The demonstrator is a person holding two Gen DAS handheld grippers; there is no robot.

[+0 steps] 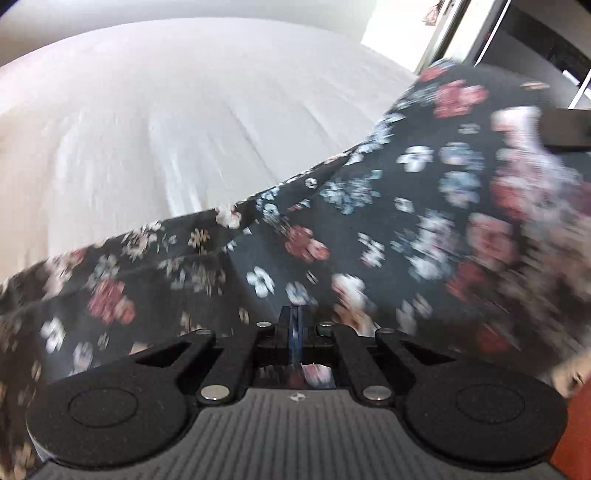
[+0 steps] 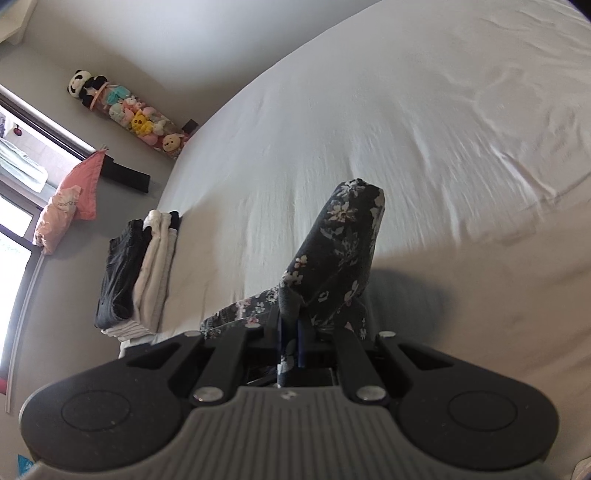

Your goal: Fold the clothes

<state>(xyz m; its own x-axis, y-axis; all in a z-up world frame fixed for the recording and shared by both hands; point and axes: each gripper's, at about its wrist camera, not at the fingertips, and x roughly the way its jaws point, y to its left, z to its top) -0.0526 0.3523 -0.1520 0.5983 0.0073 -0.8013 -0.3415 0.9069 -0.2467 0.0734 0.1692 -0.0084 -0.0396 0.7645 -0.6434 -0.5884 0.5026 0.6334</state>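
Observation:
A dark floral garment (image 1: 369,229) hangs spread across the left wrist view, above the white bed sheet (image 1: 166,129). My left gripper (image 1: 295,325) is shut on its edge, with cloth pinched between the blue pads. At the right edge of that view the other gripper's black finger (image 1: 565,129) meets the cloth. In the right wrist view my right gripper (image 2: 291,328) is shut on a bunched part of the same floral garment (image 2: 340,251), which stands up in a fold above the jaws over the bed (image 2: 406,129).
A pile of folded clothes (image 2: 140,273), dark and cream, lies at the bed's left edge. Past it a pink pillow (image 2: 74,199) and a row of plush toys (image 2: 129,110) sit along the wall by the window. A doorway (image 1: 461,33) shows beyond the bed.

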